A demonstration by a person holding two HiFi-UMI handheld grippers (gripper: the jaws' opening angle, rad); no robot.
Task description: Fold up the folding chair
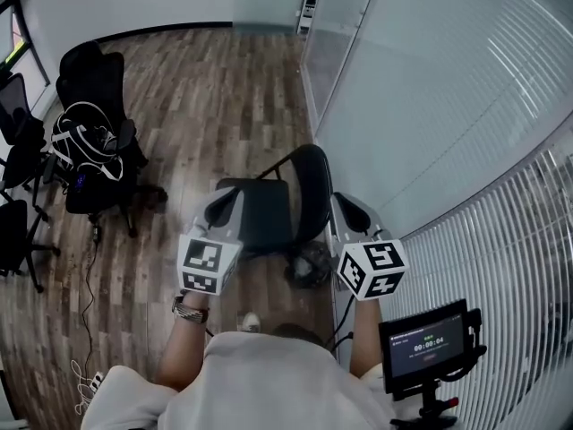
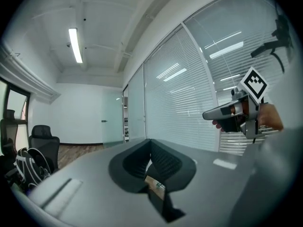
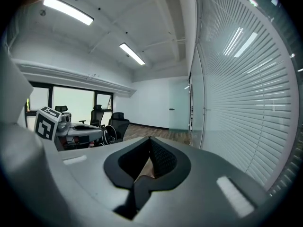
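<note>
Black against the wood floor (image 1: 197,88), the chair (image 1: 260,213) stands in the middle of the head view. It is unfolded, its seat flat and its curved back on the right. It is just beside the glass wall (image 1: 430,79) that runs along the right of the room, with white blinds (image 1: 501,267) on the near part of that wall.

Both grippers are held out in front of the person, one at each side of the chair. The left gripper (image 1: 222,202) shows over the seat's left edge and the right gripper (image 1: 345,206) over the back's right edge. Whether either touches the chair cannot be told from above.

In its own view the left gripper (image 2: 150,142) has its jaws closed together with nothing between them. It points level across the room, and the right gripper (image 2: 222,113) shows at that view's right with a hand behind it.

The right gripper (image 3: 150,139) likewise has its jaws pressed shut and empty. The left gripper's marker cube (image 3: 47,122) shows at the left of that view.

Far left on the floor stand several office chairs (image 1: 89,88), one with a backpack (image 1: 85,141) on it. A cable (image 1: 88,276) trails across the boards near them. At the near right a small screen (image 1: 425,340) sits on a stand.
</note>
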